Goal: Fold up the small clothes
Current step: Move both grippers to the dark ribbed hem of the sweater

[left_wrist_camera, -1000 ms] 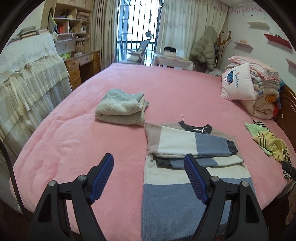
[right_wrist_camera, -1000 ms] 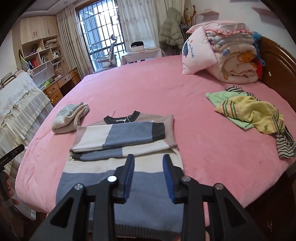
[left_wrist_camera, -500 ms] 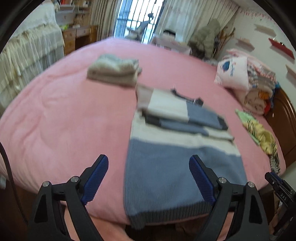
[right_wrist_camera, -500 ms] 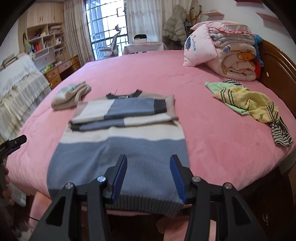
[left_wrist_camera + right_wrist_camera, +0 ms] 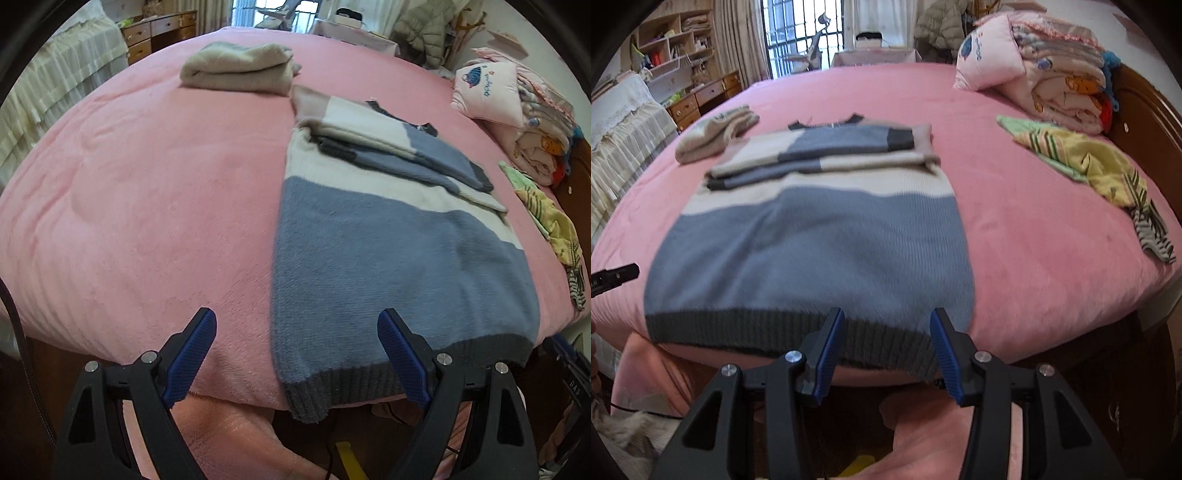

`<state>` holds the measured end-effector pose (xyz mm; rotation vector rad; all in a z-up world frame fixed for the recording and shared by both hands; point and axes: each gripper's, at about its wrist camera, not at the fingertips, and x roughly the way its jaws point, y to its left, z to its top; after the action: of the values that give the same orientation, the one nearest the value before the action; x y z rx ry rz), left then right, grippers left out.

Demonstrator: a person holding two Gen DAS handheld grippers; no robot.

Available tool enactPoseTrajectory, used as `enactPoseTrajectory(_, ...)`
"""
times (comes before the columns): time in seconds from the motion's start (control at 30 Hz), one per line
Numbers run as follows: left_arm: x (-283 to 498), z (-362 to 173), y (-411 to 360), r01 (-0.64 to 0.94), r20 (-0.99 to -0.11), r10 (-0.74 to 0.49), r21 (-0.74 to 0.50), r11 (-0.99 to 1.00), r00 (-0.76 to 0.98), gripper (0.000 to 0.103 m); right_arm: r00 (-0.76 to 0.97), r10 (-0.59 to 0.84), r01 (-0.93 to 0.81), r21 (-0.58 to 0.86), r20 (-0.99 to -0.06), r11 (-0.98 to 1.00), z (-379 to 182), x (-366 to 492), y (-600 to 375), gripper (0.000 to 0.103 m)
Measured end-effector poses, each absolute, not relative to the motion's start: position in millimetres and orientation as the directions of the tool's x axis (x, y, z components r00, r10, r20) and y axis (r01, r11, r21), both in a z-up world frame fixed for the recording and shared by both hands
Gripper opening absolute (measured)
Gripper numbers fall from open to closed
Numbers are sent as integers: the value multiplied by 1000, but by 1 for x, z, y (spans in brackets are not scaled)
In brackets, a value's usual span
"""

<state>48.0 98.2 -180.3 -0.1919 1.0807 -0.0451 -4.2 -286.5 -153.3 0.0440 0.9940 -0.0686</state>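
A blue, cream and beige striped sweater [image 5: 388,240] lies flat on the pink bed [image 5: 147,184], both sleeves folded across its chest, its dark ribbed hem hanging over the near edge. It also shows in the right wrist view [image 5: 812,240]. My left gripper [image 5: 295,354] is open and empty, just before the hem's left corner. My right gripper [image 5: 886,350] is open and empty, at the hem's right part, not gripping it.
A folded beige garment [image 5: 236,68] lies beyond the sweater's left shoulder. A crumpled yellow-green striped garment [image 5: 1089,166] lies to the right. Pillow and stacked quilts [image 5: 1052,77] sit against the wooden headboard [image 5: 1145,122]. Drawers and shelves [image 5: 701,96] stand far left.
Both grippers have pulled back and down from above the sweater to its hem at the bed's near edge. The right gripper's jaws have opened wider.
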Motion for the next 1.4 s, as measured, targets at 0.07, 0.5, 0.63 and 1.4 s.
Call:
enactPoseTrajectory(0.07, 49, -187, 101, -71, -876, -135, -189, 979, 463, 88, 532, -31, 90, 20, -846, 996, -158, -4, -291, 48)
enactPoseTrajectory(0.5, 50, -222, 95, -58, -914, -168, -203, 977, 369, 88, 476, -7, 124, 60, -879, 990, -183, -3, -317, 48)
enactPoseTrajectory(0.63, 49, -225, 95, -51, -913, -183, -216, 975, 365, 88, 472, 16, 110, 76, -881, 991, -188, -5, -324, 48)
enactPoseTrajectory(1.4, 36, -252, 105, -41, -863, -410, -441, 897, 295, 80, 437, 248, 159, 346, -864, 925, -232, 19, -358, 46)
